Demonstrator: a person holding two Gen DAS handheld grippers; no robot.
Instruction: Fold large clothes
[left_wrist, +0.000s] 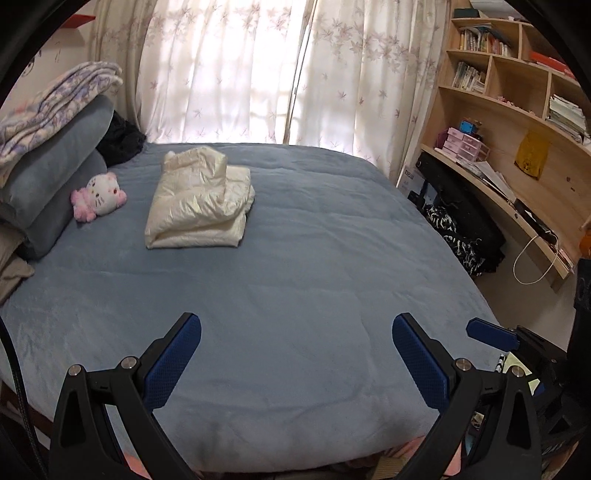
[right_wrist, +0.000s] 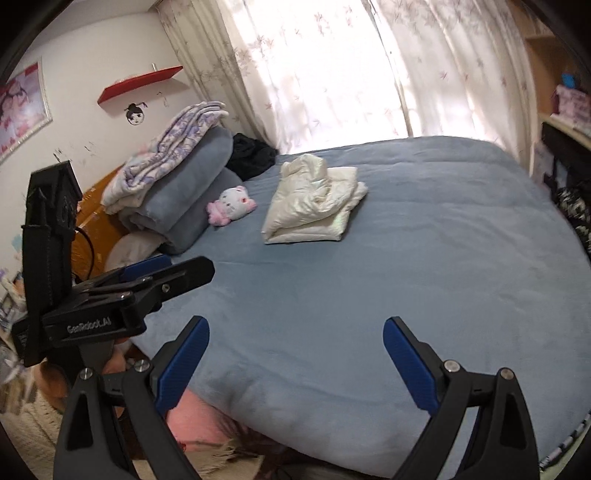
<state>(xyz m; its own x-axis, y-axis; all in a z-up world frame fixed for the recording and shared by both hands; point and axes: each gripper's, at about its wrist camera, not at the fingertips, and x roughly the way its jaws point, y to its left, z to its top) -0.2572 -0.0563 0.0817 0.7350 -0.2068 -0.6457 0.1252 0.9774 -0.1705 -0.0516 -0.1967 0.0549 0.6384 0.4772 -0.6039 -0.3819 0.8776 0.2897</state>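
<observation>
A cream puffy jacket (left_wrist: 201, 199) lies folded in a bundle on the blue bed (left_wrist: 314, 258), toward its far left side. It also shows in the right wrist view (right_wrist: 314, 201) on the bed (right_wrist: 406, 258). My left gripper (left_wrist: 295, 339) is open and empty above the bed's near edge, well short of the jacket. My right gripper (right_wrist: 295, 339) is open and empty, also at the near edge. The left gripper (right_wrist: 166, 275) shows from the side at the left of the right wrist view. A blue fingertip of the right gripper (left_wrist: 491, 334) shows at the right of the left wrist view.
Stacked grey pillows (left_wrist: 55, 181) with a floral blanket (left_wrist: 55, 103) sit at the bed's head, with a pink and white plush cat (left_wrist: 98, 197) and a black garment (left_wrist: 122, 138) beside them. A wooden shelf desk (left_wrist: 517, 166) stands to the right. Curtains (left_wrist: 277, 74) hang behind.
</observation>
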